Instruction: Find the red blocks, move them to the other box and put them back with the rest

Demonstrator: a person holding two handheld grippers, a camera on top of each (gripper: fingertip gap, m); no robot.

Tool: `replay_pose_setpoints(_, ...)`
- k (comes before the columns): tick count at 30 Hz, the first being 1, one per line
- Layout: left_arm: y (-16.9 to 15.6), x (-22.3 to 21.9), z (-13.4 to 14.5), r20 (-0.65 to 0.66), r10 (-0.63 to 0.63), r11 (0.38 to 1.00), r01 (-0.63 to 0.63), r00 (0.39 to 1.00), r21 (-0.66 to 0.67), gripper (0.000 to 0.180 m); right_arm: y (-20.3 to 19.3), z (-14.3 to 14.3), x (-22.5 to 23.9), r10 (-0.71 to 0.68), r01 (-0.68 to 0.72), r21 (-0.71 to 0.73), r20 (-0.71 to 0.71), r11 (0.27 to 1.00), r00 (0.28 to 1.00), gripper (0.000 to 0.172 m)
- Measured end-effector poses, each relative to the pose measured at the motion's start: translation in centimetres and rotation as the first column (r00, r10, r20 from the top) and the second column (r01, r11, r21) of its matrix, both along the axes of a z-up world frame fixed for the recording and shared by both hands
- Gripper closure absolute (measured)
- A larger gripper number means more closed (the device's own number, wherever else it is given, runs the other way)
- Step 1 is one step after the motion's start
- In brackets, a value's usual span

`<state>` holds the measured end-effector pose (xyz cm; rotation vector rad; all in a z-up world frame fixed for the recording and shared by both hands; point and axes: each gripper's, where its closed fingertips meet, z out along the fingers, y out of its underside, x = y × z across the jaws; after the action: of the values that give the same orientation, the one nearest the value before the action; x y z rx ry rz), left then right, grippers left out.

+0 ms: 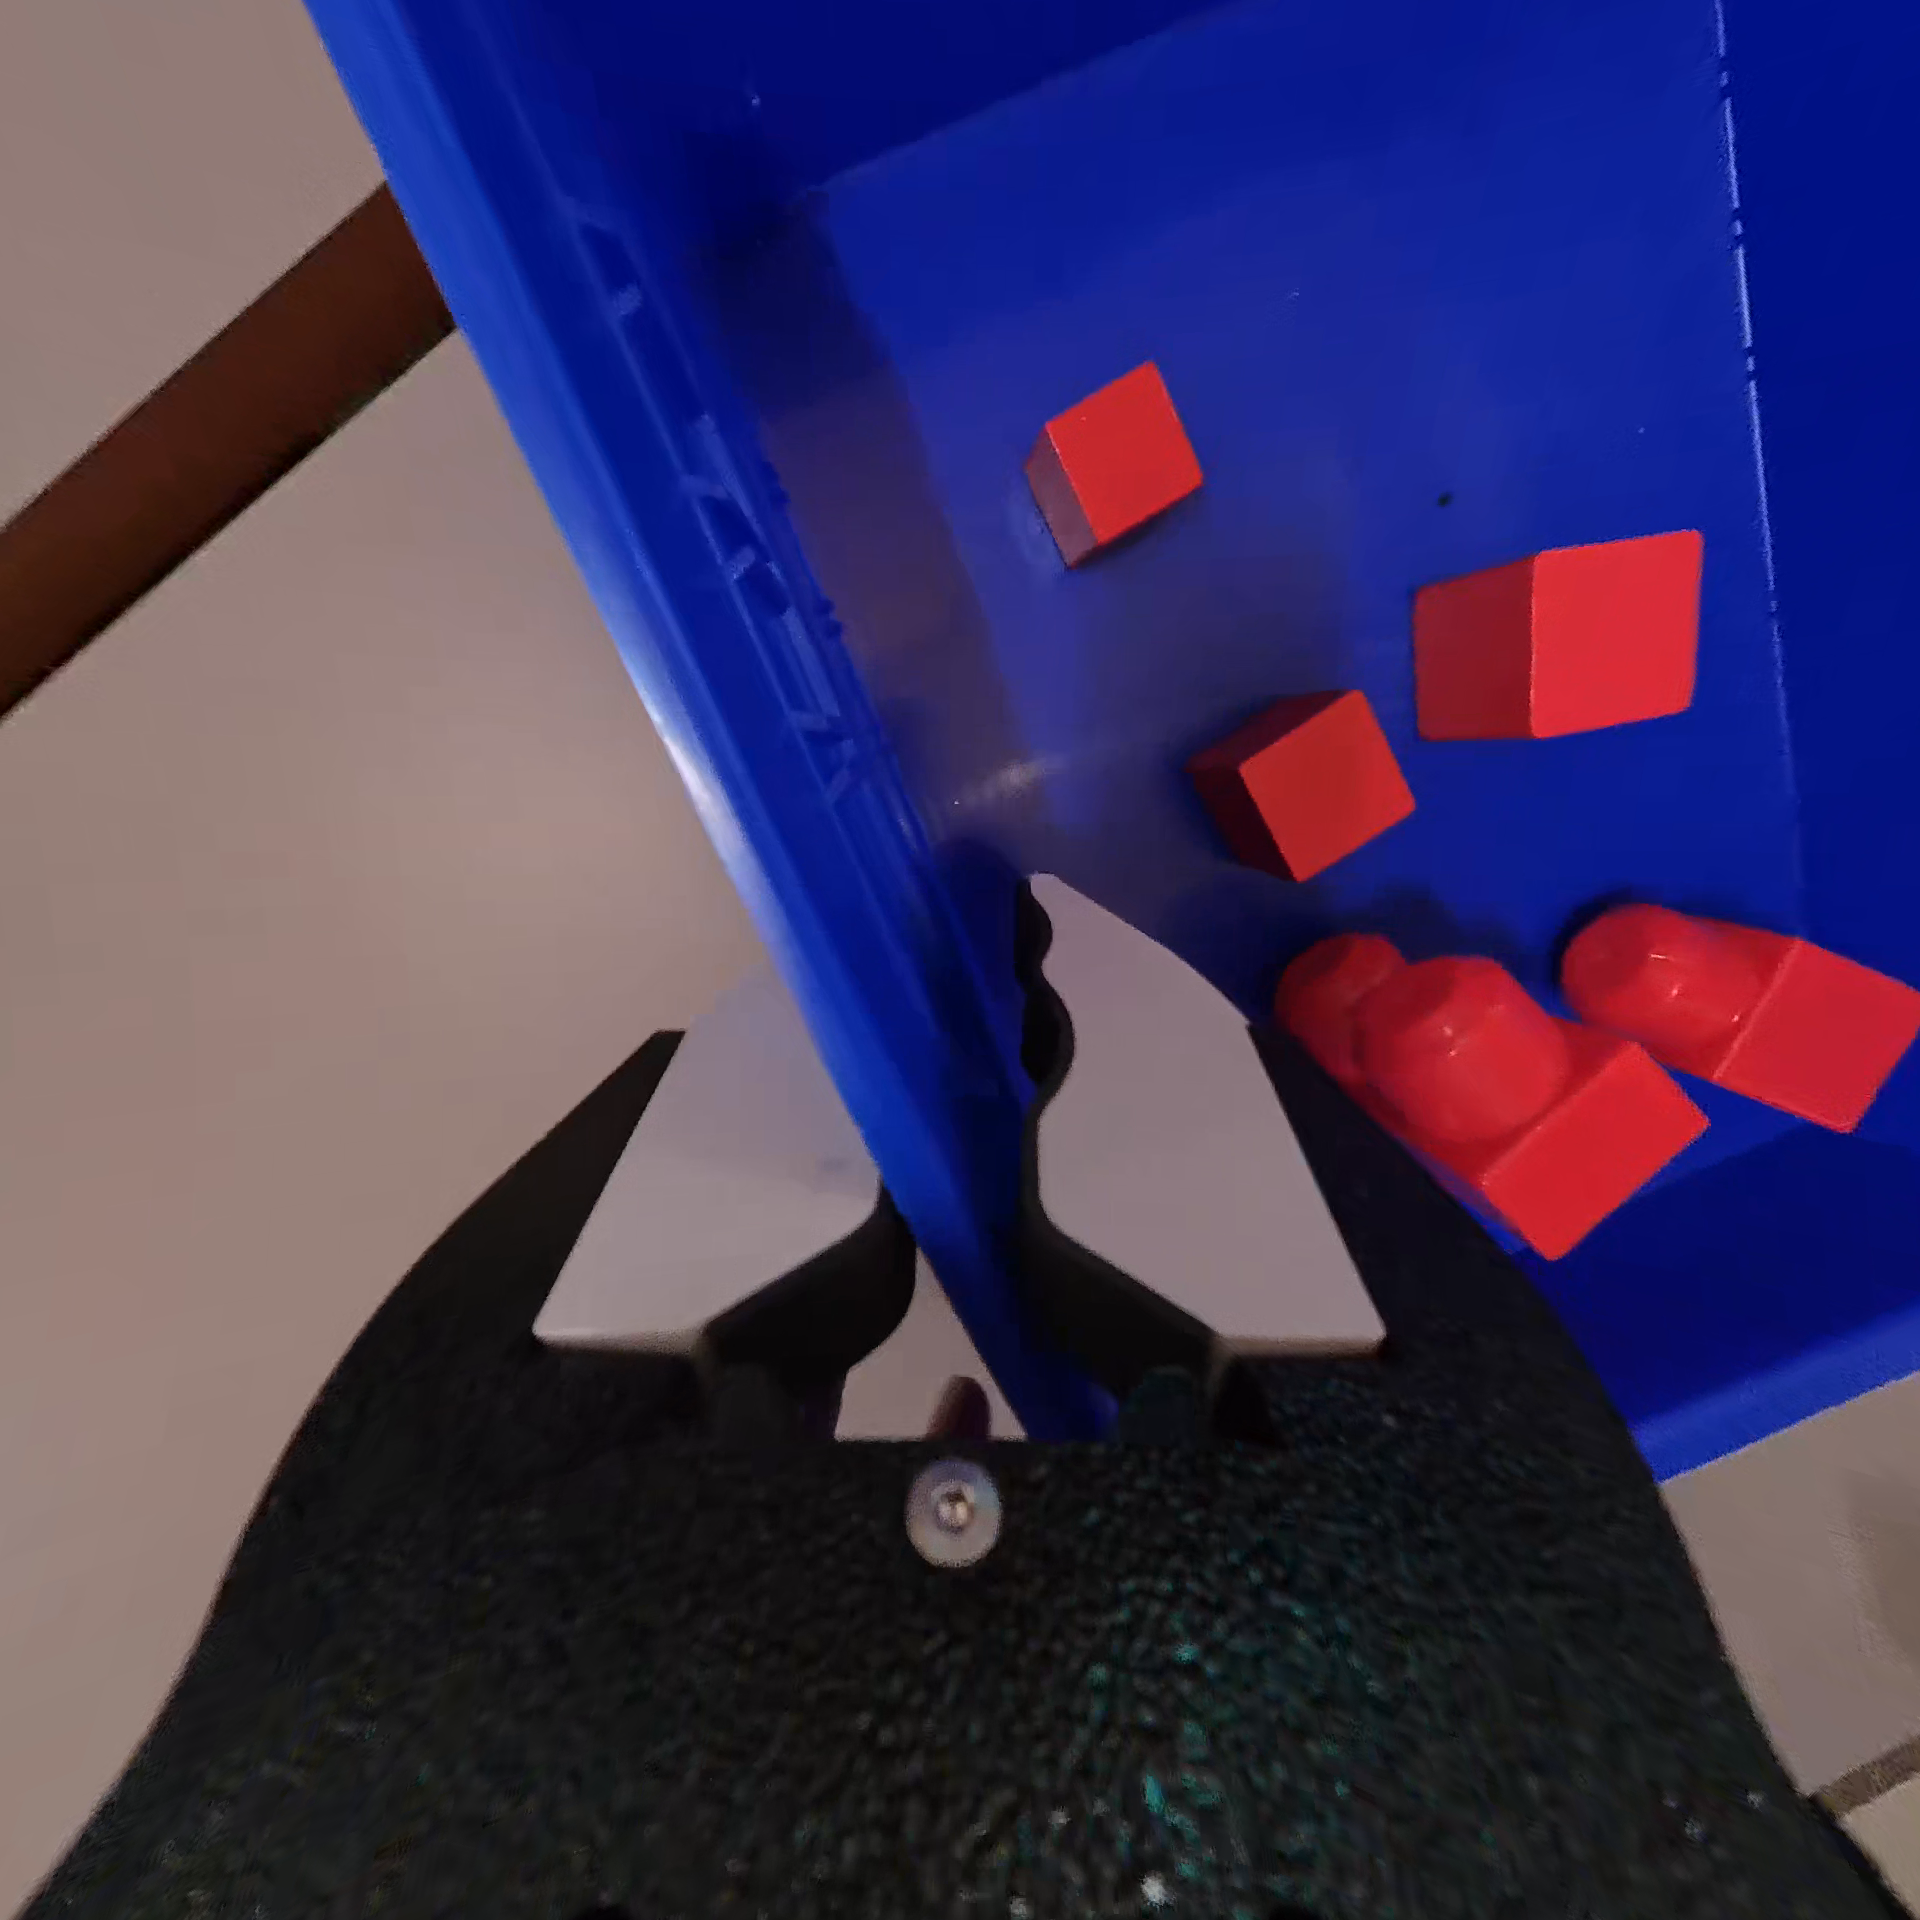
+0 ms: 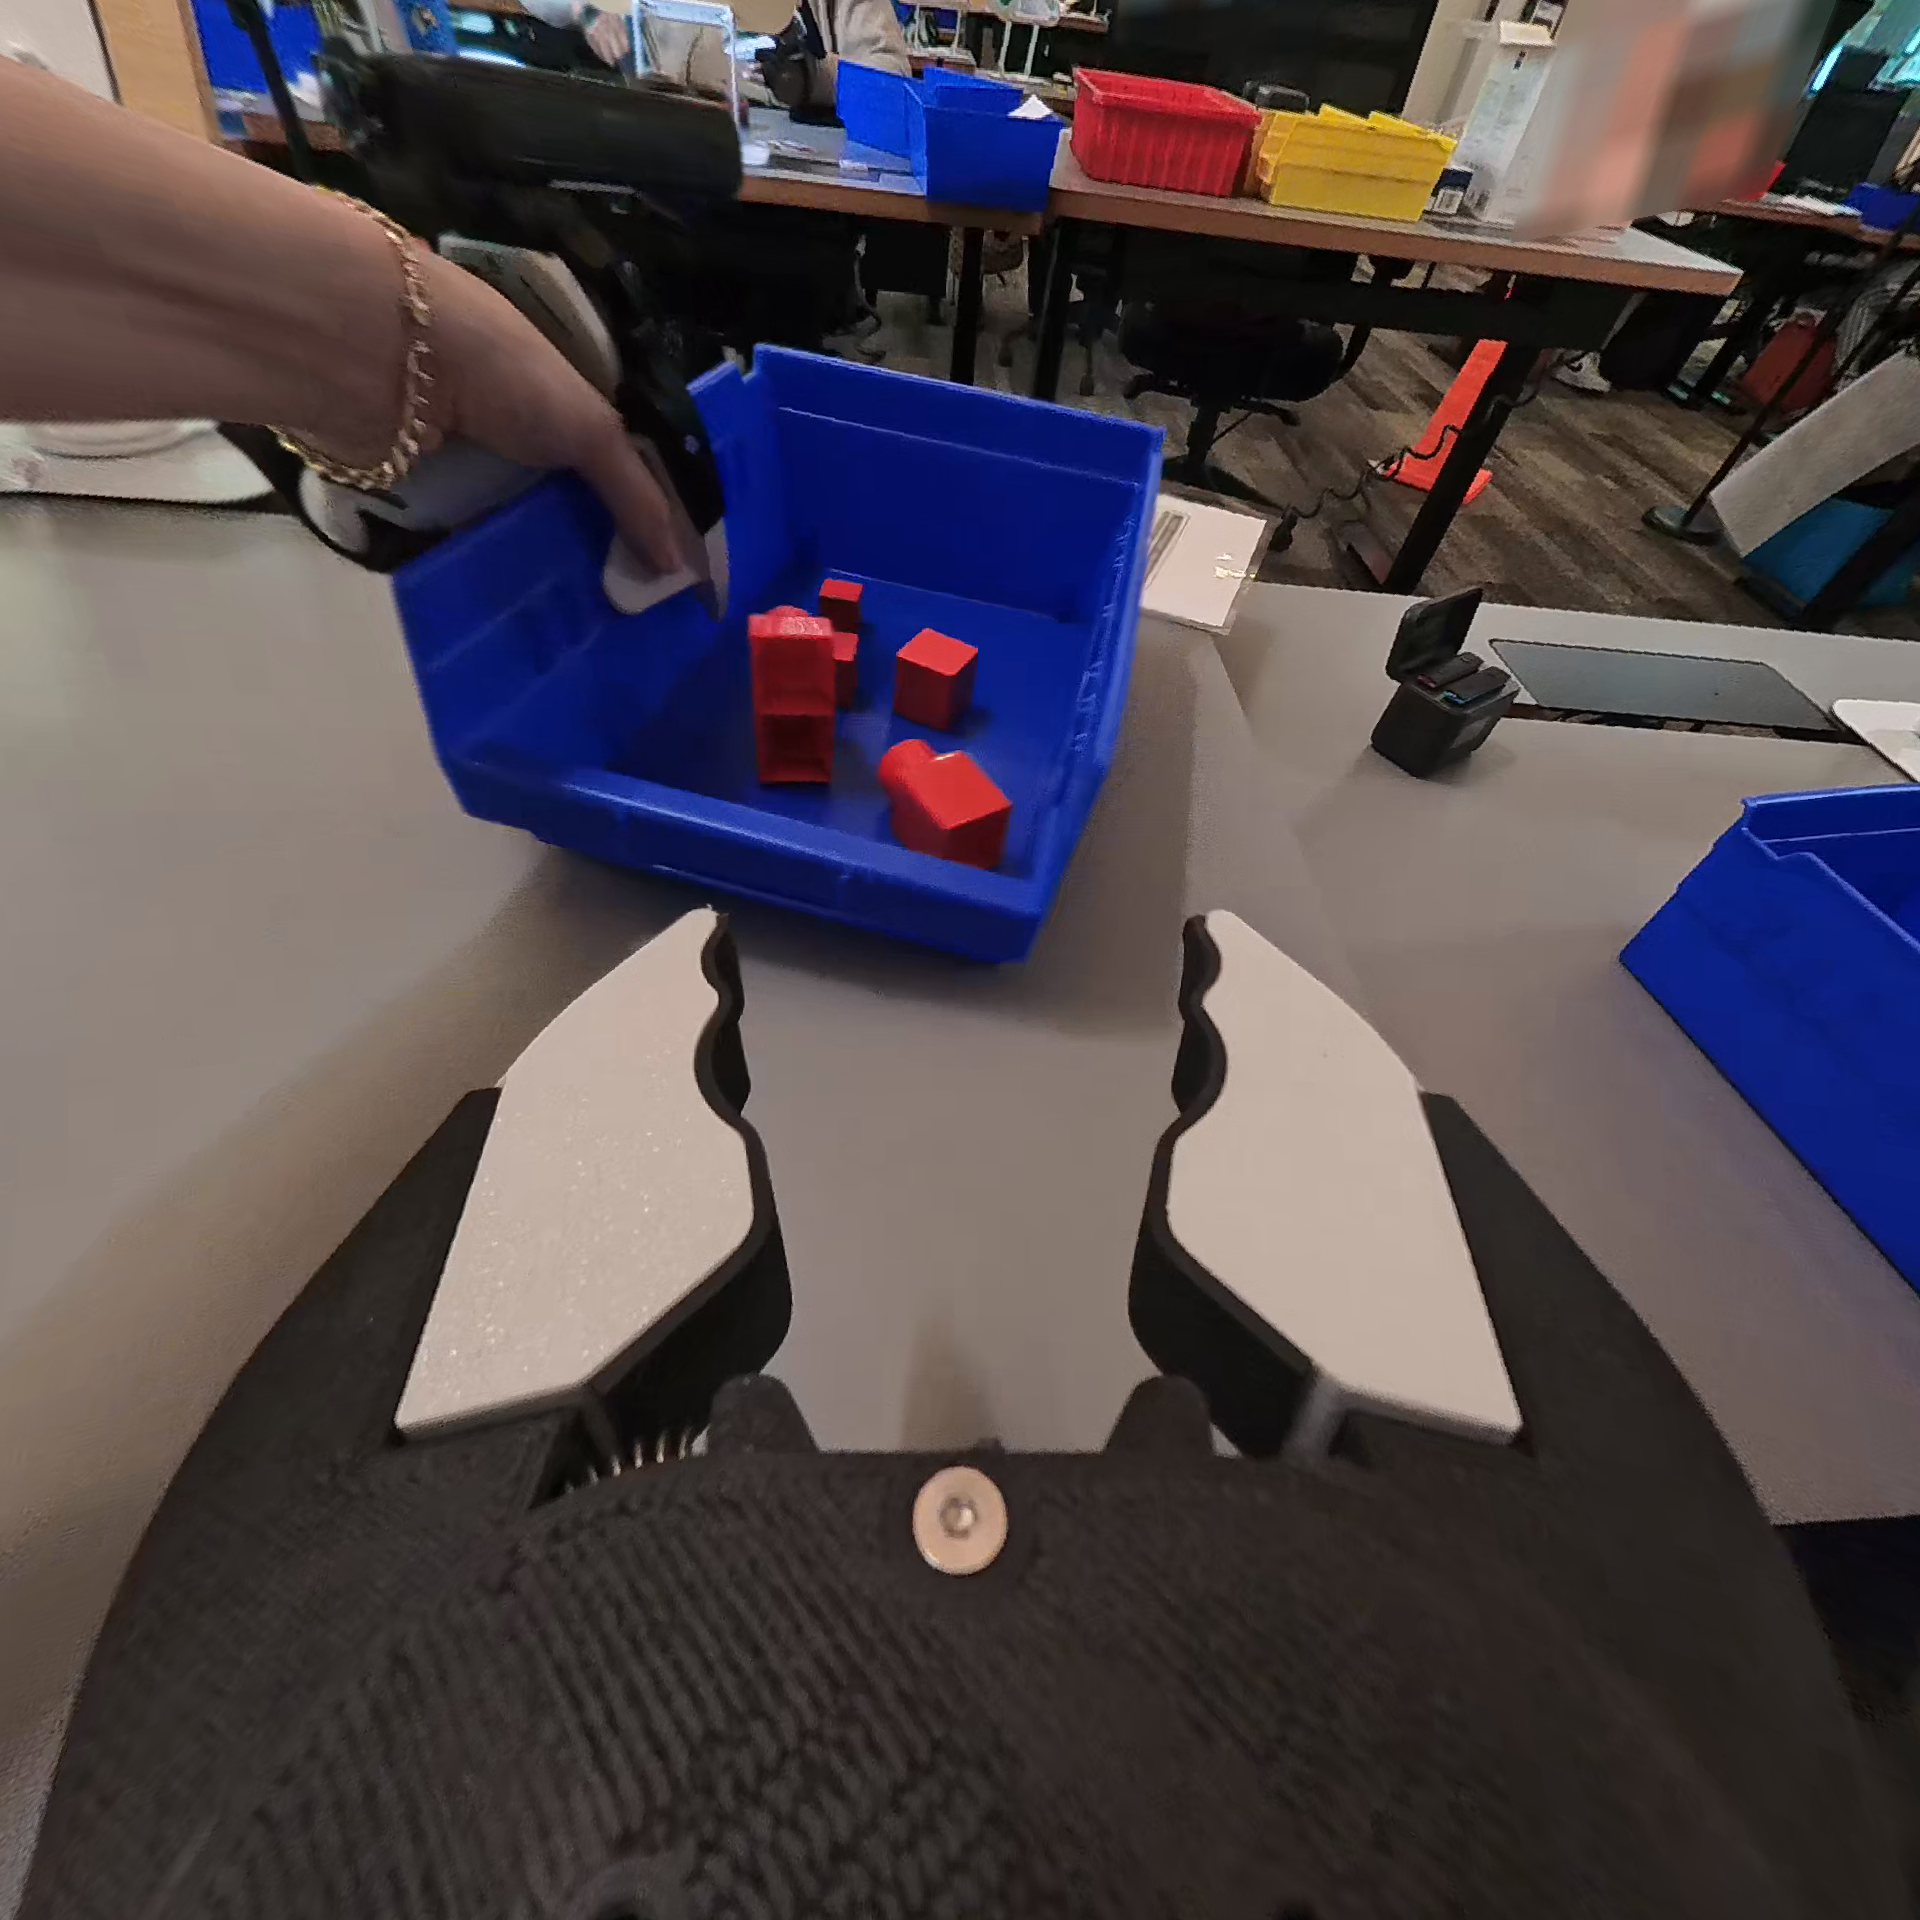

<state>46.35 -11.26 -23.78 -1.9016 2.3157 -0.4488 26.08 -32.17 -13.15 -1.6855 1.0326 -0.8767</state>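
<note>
Our left gripper [image 1: 961, 1039] has its jaws clamped on the side wall of the blue box [image 2: 727, 842], which sits on the grey counter [image 2: 260, 831]. The red blocks [image 2: 940, 800] lie loose inside it. Our right gripper [image 2: 956, 997] hovers nearby, jaws wide and bare.

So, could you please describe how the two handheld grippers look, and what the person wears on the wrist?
Each gripper has a black textured body, a silver screw at its centre, and two flat pale grey fingers with black wavy inner pads. This shows on the right gripper and the left gripper. No cables are visible. The left wrist has a gold chain bracelet; no sleeve shows.
</note>
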Motion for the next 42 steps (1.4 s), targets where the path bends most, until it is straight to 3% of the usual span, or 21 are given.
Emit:
replay_pose_setpoints(4,3.6,-1.7,0.7,-0.052,-0.090,0.996,0.089,0.995,-0.007,0.165,0.7,0.0,0.1,0.020,-0.020,0.032,-0.005,0.999,1.000,0.091)
replay_pose_setpoints(11,9.0,-8.4,2.2,-0.174,-0.223,0.966,0.194,0.959,-0.168,0.165,3.8,0.9,-0.2,0.099,-0.099,0.037,0.013,0.994,0.995,0.092)
replay_pose_setpoints(17,15.3,-17.2,4.9,-0.213,-0.358,0.925,0.314,0.909,-0.215,0.165,8.2,1.8,-1.1,0.212,-0.212,0.057,0.021,0.976,0.977,0.095)
replay_pose_setpoints(22,23.3,-25.3,8.4,-0.215,-0.386,0.913,0.338,0.897,-0.227,0.165,14.2,1.3,-2.1,0.340,-0.339,0.050,-0.008,0.940,0.941,0.096)
replay_pose_setpoints(26,30.9,-30.7,12.1,-0.165,-0.331,0.919,0.277,0.929,-0.282,0.165,21.2,-0.1,-3.1,0.478,-0.470,0.100,-0.069,0.877,0.876,0.096)
replay_pose_setpoints(30,40.9,-35.0,15.6,-0.122,-0.181,0.965,0.153,0.976,-0.214,0.165,29.9,-1.4,-4.2,0.620,-0.589,0.202,-0.165,0.782,0.767,0.094)
replay_pose_setpoints(32,46.0,-37.2,17.0,-0.102,-0.089,0.981,0.070,0.991,-0.180,0.165,35.4,-1.3,-5.3,0.716,-0.663,0.276,-0.202,0.696,0.668,0.093)
replay_pose_setpoints(35,53.1,-40.6,18.6,-0.070,0.051,0.985,-0.061,0.996,-0.161,0.165,44.3,-1.4,-7.7,0.840,-0.734,0.408,-0.291,0.543,0.459,0.092)
replay_pose_setpoints(37,58.0,-43.0,19.3,-0.051,0.159,0.976,-0.165,0.986,-0.141,0.165,50.0,-2.1,-8.4,0.846,-0.740,0.426,-0.374,0.520,0.379,0.086)
replay_pose_setpoints(42,67.7,-49.1,19.6,-0.040,0.420,0.896,-0.421,0.907,-0.139,0.164,63.9,-1.9,-9.6,0.835,-0.761,0.399,-0.439,0.511,0.331,0.070)
